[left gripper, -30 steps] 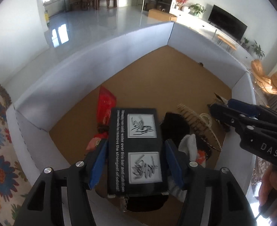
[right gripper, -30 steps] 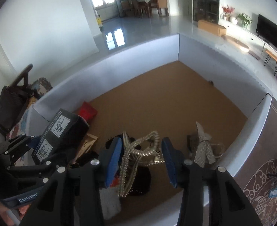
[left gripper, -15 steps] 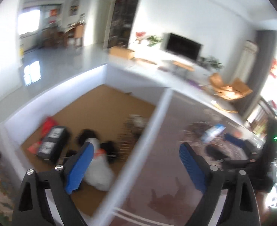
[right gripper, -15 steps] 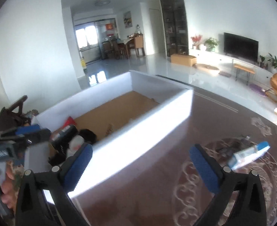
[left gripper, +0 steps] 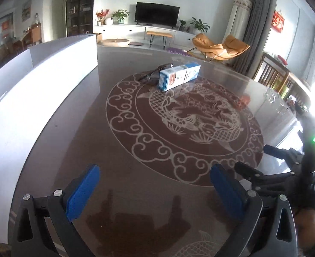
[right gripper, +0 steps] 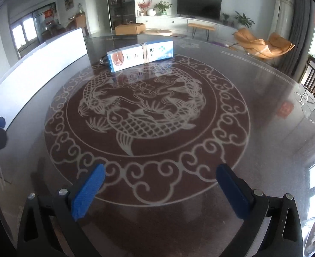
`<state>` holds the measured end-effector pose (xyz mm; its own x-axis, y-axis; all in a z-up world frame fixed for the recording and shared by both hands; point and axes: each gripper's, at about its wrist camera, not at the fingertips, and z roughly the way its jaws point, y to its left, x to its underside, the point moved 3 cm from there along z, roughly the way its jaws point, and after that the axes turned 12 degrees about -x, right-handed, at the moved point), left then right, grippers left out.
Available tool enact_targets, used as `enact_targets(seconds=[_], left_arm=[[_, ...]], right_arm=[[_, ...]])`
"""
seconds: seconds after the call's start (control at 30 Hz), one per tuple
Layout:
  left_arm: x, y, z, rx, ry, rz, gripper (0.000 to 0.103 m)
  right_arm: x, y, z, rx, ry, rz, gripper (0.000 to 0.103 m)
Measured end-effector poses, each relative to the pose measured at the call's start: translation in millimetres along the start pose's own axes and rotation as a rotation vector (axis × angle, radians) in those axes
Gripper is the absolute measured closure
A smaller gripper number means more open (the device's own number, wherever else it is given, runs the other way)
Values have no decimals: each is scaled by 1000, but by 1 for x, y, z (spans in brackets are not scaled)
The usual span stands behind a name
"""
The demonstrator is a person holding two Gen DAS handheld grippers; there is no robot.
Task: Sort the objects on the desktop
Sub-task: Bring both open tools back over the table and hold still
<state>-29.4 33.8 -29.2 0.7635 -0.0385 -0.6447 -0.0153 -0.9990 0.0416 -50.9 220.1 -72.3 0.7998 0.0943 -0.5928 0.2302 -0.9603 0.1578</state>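
Observation:
A long blue-and-white carton (left gripper: 178,76) (right gripper: 140,55) with a rubber band round it lies on the far side of the round glass table (left gripper: 178,132). Dark-framed glasses (left gripper: 148,75) lie right behind it. My left gripper (left gripper: 155,169) hangs over the near part of the table, well short of the carton; its jaws are opening, wide apart, with nothing between them. My right gripper (right gripper: 161,168) is open and empty too, and shows at the right edge of the left wrist view (left gripper: 258,160).
The white-walled bin (left gripper: 39,81) (right gripper: 39,64) stands along the left side of the table. Clear glassware (right gripper: 309,105) sits at the table's far right edge. The fish-and-dragon pattern fills the tabletop between the grippers and the carton.
Both grippers let go inside the bin, the left of a black box, the right of a braided cord. Both opened wide and swung right, out over the table.

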Motion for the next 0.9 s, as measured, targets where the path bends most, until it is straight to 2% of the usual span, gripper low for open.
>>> enact_targets(seconds=[0.13, 0.37, 0.6, 0.9], left_arm=[[12, 9, 22, -42, 33, -4, 0], [20, 23, 24, -14, 42, -71, 0], [20, 11, 29, -86, 64, -2, 0], [21, 9, 28, -115, 73, 23, 0]], right_arm=[[-5, 11, 5, 0, 6, -34, 0], [-4, 9, 10, 7, 15, -25, 0], [-4, 7, 11, -7, 17, -13, 0], [-3, 7, 11, -7, 17, -13, 0]])
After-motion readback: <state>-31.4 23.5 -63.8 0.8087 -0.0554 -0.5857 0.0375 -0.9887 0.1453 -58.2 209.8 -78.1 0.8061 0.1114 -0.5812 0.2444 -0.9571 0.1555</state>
